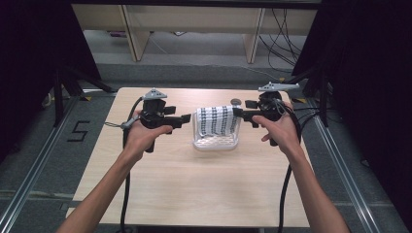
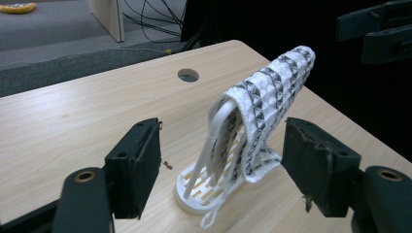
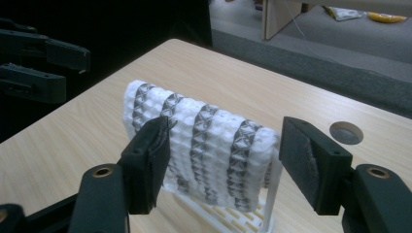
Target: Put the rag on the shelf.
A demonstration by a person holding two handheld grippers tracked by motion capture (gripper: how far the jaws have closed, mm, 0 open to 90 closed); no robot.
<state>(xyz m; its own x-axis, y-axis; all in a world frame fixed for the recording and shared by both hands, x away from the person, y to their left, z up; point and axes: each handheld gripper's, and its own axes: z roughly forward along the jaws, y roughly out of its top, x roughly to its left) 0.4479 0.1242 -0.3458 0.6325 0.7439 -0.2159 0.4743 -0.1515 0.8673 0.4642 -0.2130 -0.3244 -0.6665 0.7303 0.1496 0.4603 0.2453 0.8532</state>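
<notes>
- As both hands hold their tools level above the wooden table [image 1: 160, 184], the left gripper [image 1: 186, 118] points in from the left with its jaws spread apart and nothing between the pads; its own view shows both black pads clear of the cloth.
- Facing it from the other side, the right gripper [image 1: 238, 112] also stands open; its pads sit just beside the cloth's right edge, and no pinch on it is visible.
- Between the two tools, near the table's far middle, a white waffle-weave cloth with dark patterned stripes [image 1: 217, 119] hangs draped over the raised handle of a small white plastic basket [image 1: 216, 143]; the basket rests flat on the table.
- Behind the basket lies a round cable hole [image 1: 235, 101] in the tabletop.
- Judged from this, the step in hand is the approach to the cloth, or a release just made; a next move would call for closing each pair of jaws on a cloth edge without tipping the light basket.
</notes>
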